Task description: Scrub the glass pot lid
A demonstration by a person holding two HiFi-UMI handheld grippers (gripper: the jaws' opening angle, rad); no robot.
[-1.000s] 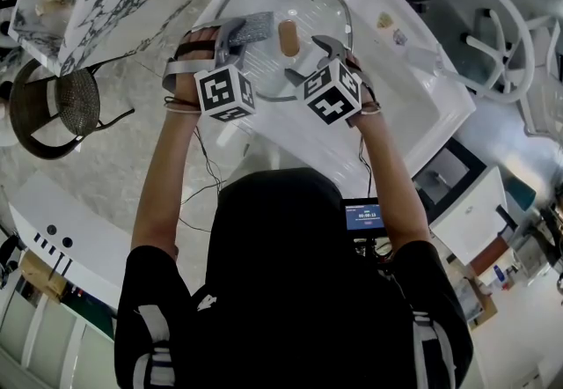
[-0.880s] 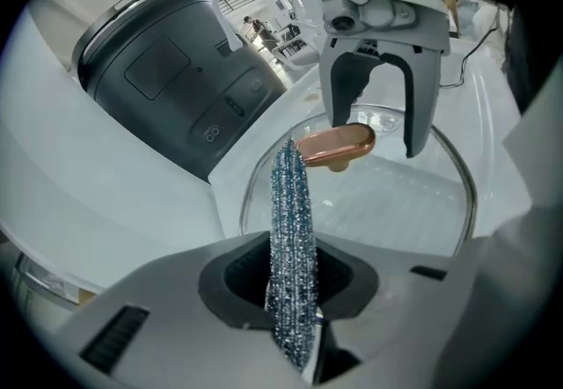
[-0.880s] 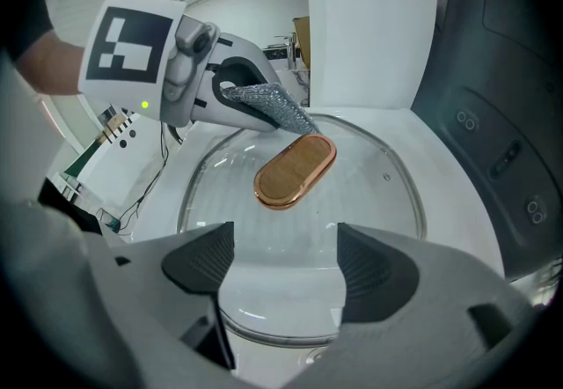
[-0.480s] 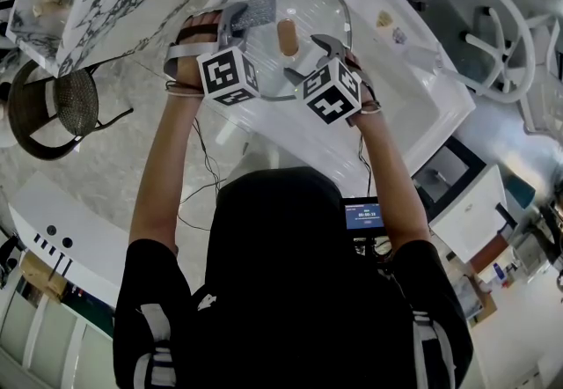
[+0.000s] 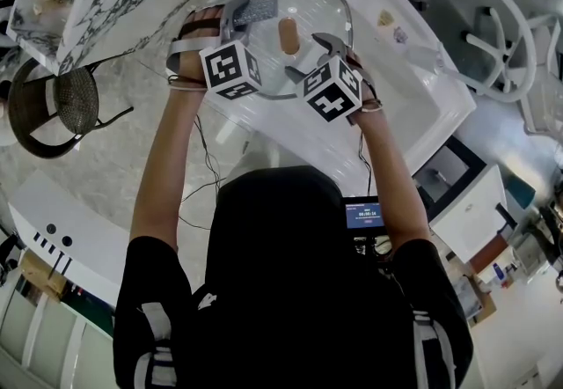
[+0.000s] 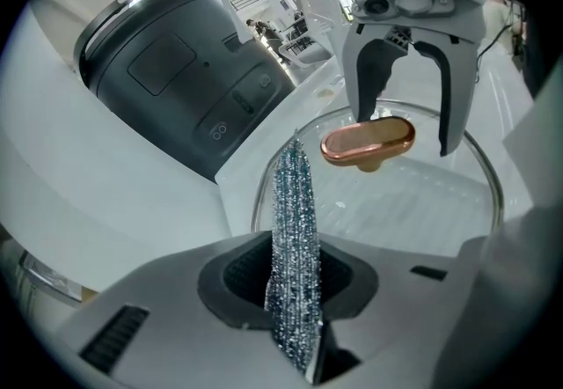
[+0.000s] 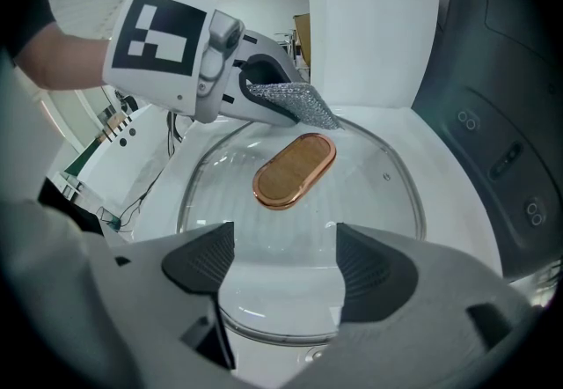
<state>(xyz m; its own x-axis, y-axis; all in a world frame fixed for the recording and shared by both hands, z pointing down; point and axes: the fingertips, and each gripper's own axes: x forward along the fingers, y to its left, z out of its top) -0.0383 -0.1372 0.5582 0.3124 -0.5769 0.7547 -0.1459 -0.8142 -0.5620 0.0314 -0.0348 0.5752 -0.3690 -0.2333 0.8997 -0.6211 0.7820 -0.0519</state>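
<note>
Glass lid [image 5: 312,4] lies knob-up on the white counter [image 5: 400,92]; likely slippery and breakable, best steadied by its copper knob [image 7: 295,169]. Your left claw [image 6: 296,286] pinches a scouring pad [image 6: 294,202]; your right claw [image 7: 286,264] gapes empty, astride the rim.

A: Is the round clear glass pot lid [image 5: 308,0] fully seen from the head view?
B: No, black-and-white marker cubes [image 5: 230,69] cover parts of its near rim; the dark grey cooker [image 7: 501,114] right of the lid runs off the right gripper view's edge.
A: Silver mesh scouring pad [image 6: 295,229] touching the lid?
B: Cannot tell.
</note>
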